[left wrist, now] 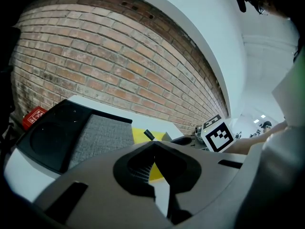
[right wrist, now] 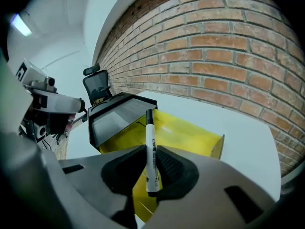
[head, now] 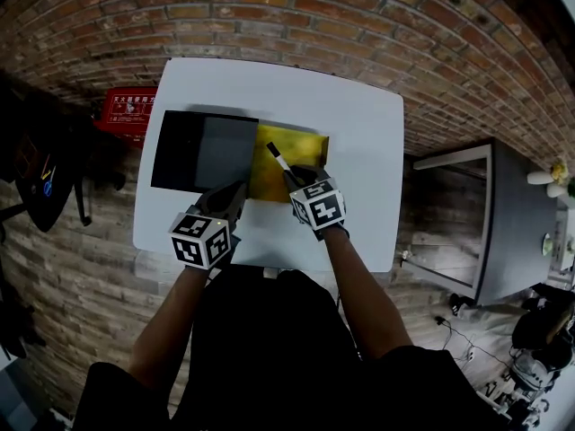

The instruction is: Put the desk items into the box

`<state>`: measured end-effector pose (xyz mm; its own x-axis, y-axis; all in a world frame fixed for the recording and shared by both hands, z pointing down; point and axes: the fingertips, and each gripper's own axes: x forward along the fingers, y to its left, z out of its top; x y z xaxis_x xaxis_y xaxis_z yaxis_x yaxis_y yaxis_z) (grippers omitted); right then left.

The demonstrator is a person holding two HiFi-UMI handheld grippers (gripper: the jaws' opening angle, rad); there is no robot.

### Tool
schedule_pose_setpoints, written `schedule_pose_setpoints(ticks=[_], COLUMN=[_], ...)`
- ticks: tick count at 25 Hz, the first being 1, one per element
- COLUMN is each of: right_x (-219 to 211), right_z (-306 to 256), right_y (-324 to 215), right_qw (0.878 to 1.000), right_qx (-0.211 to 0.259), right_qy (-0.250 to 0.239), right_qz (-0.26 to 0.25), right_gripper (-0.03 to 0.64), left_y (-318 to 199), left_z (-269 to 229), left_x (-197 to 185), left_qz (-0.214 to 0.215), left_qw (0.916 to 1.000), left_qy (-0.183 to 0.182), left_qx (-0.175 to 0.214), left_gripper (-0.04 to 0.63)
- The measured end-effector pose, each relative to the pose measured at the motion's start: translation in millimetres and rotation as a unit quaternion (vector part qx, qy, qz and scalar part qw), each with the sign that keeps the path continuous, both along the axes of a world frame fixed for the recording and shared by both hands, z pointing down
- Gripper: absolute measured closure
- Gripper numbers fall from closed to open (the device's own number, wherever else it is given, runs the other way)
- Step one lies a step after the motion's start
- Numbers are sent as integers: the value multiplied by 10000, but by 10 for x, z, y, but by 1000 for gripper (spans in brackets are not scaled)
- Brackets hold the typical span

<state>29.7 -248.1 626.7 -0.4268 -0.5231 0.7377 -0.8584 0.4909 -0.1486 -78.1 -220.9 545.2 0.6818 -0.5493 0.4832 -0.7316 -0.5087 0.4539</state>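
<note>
A yellow open box (head: 301, 145) lies in the middle of the white table (head: 359, 115), beside a black tray with a grey lining (head: 202, 151). My right gripper (head: 301, 180) is shut on a white marker with a black cap (head: 278, 162), just over the box's near edge. In the right gripper view the marker (right wrist: 149, 128) stands up between the jaws of that gripper (right wrist: 151, 151), cap pointing at the yellow box (right wrist: 186, 132). My left gripper (head: 235, 191) hovers at the tray's near right corner. Its jaw tips (left wrist: 153, 144) meet with nothing between them.
A brick wall runs behind the table. A red case (head: 126, 110) sits on the floor at the table's left, and a grey side table (head: 503, 223) stands to the right. An office chair (right wrist: 95, 87) shows beyond the black tray (right wrist: 116, 111).
</note>
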Motion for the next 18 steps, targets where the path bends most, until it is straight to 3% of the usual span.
schedule_pose_setpoints(ticks=[7, 18], right_x=[-53, -126], right_z=[198, 379], right_y=[-43, -25], right_qw=[9990, 9958], right_qx=[-224, -675], right_qy=[386, 592], right_qz=[-5, 157], right_gripper=[538, 538], left_y=[-40, -55], left_z=[74, 140], left_x=[-29, -93], left_qz=[57, 55], left_qw=[10000, 9998], left_qy=[-7, -48], left_qx=[-79, -168], left_gripper=[581, 581])
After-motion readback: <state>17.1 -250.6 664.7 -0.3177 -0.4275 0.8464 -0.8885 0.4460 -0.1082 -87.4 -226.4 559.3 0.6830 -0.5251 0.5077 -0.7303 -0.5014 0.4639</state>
